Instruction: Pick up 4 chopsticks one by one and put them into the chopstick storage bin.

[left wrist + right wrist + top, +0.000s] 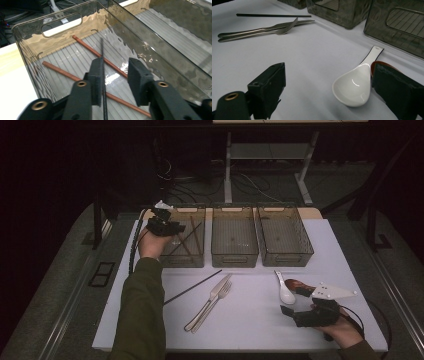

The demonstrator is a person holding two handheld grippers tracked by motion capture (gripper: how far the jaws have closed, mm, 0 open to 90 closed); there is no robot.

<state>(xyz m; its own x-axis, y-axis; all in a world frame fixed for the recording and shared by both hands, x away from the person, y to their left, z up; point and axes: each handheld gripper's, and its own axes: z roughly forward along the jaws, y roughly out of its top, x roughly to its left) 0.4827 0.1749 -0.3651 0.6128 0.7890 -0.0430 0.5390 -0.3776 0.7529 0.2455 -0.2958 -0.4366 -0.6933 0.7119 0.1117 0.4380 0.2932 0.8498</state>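
Observation:
My left gripper hangs over the left smoky plastic bin, jaws apart. A thin black chopstick lies against the inner face of one pad and slants down into the bin; the other pad stands clear of it. Two brown chopsticks lie crossed on the bin's ribbed floor. My right gripper rests open near the table's front right, with a white ceramic spoon lying on the table just ahead between its jaws, untouched. A dark red spoon sits beside it.
Two more bins, the middle bin and the right bin, stand in a row at the back. On the white table lie a second black chopstick and a fork and knife side by side.

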